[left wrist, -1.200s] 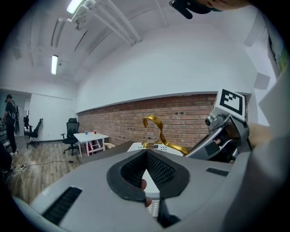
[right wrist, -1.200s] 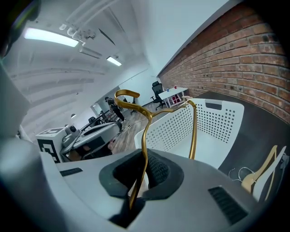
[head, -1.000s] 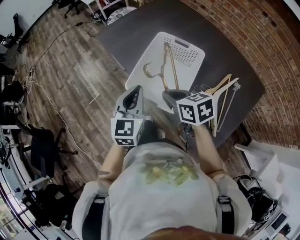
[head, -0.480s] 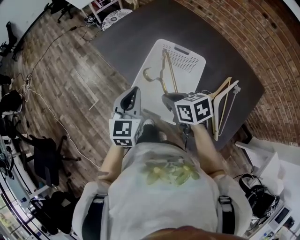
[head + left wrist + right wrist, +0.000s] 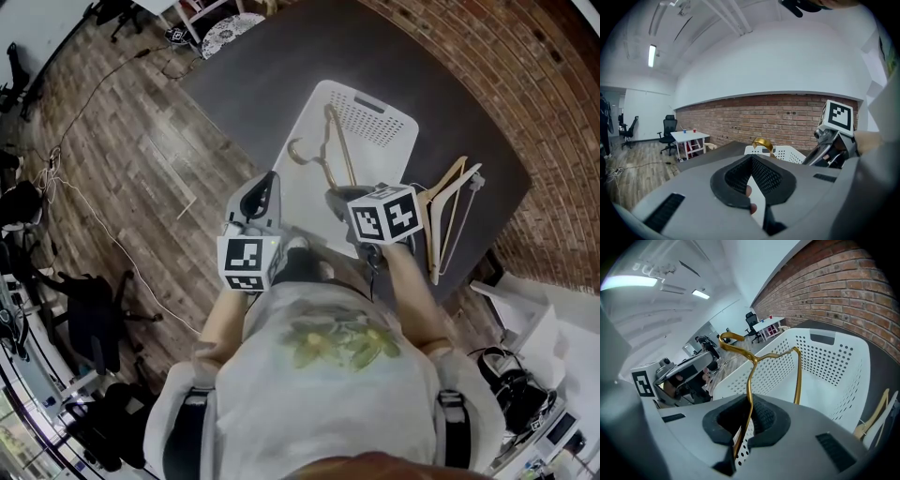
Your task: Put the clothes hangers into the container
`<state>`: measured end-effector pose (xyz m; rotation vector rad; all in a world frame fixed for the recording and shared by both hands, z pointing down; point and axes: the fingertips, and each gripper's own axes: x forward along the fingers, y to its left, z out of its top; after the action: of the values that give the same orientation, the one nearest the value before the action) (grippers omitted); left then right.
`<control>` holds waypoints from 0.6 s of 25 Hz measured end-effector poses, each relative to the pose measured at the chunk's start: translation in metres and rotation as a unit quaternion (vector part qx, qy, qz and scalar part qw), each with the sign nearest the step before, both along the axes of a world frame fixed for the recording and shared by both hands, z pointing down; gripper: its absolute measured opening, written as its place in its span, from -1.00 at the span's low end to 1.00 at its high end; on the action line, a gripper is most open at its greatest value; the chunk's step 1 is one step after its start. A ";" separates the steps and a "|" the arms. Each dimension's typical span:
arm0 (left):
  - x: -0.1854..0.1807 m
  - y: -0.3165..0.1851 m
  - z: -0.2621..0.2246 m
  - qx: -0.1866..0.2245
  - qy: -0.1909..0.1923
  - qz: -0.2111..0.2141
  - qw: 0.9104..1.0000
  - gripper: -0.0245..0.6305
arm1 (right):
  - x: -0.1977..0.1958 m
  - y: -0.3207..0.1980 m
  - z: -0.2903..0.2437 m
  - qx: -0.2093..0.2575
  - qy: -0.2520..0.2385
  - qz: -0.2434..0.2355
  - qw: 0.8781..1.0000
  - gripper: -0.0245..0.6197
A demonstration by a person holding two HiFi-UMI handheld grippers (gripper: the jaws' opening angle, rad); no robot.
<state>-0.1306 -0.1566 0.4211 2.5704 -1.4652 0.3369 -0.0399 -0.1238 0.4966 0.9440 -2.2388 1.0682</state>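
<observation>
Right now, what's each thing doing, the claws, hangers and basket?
Right claw, shut on the gold hanger.
Left claw, shut, holding nothing.
Gold hanger, held over the basket.
Basket, upright on the table, top open.
Wooden hangers, lying on the table beside the basket.

Basket point(image 5: 386, 120): mouth open, far right half free; gold hanger point(image 5: 335, 141) stands across near left part. Wooden hangers point(image 5: 448, 202) lie just right of basket, blocking that side. Table point(image 5: 253, 80) far and left bare. Left gripper point(image 5: 271, 180) crowds near left rim.
</observation>
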 end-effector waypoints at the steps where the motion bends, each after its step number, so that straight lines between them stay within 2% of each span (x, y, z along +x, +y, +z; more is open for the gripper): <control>1: -0.001 -0.001 0.001 -0.002 0.001 -0.001 1.000 -0.84 | -0.001 -0.001 0.002 -0.002 0.003 -0.001 1.000 -0.82; 15: -0.004 -0.016 0.009 -0.018 -0.002 0.000 1.000 -0.84 | -0.003 -0.016 0.021 -0.024 0.029 -0.009 0.999 -0.82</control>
<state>-0.1344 -0.1725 0.4298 2.5433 -1.4468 0.3644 -0.0427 -0.1400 0.5179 0.9217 -2.1612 1.0701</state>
